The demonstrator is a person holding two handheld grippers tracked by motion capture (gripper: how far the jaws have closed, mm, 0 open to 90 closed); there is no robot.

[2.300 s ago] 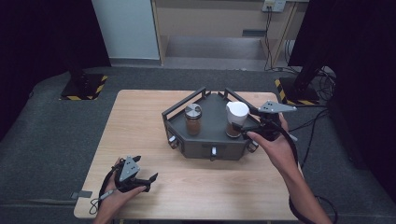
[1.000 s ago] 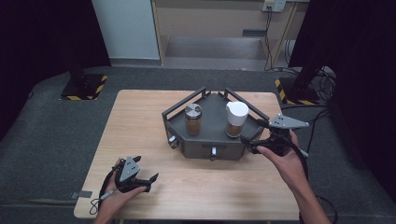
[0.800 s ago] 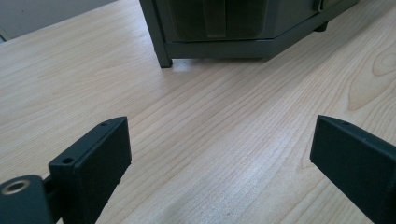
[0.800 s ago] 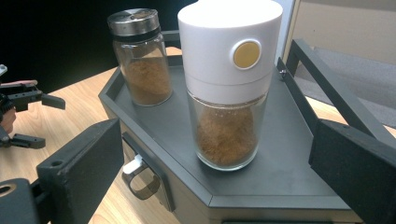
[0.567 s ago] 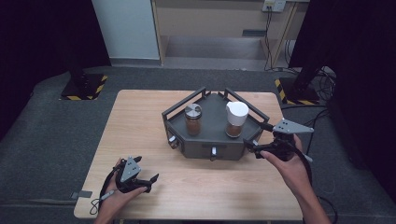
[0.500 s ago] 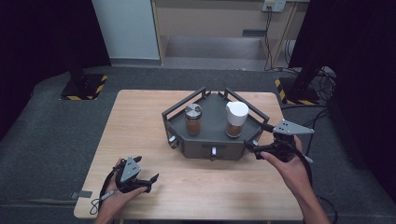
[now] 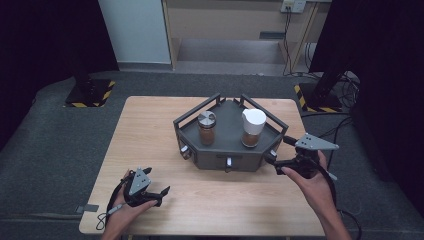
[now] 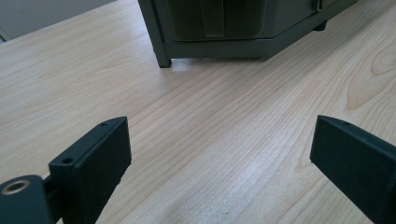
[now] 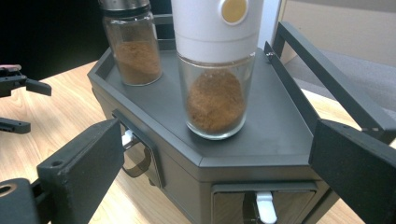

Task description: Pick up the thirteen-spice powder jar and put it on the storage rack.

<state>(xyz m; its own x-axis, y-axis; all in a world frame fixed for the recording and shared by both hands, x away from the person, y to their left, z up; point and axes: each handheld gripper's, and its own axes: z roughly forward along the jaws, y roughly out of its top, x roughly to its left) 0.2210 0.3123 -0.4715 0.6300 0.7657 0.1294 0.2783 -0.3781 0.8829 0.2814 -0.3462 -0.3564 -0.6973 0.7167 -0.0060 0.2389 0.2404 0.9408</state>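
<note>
The right gripper [image 7: 278, 152] stands off the right front corner of the dark grey rack [image 7: 227, 150], jaws spread wide and grasping nothing. On the rack's top tray, the white-capped jar [image 9: 217, 70] of brown powder sits upright directly ahead of those jaws, apart from them; a metal-lidded jar [image 9: 133, 44] stands beside it. The left gripper [image 7: 150, 192] rests low over the wooden table [image 7: 150, 130] near its front left edge, jaws likewise parted and empty.
</note>
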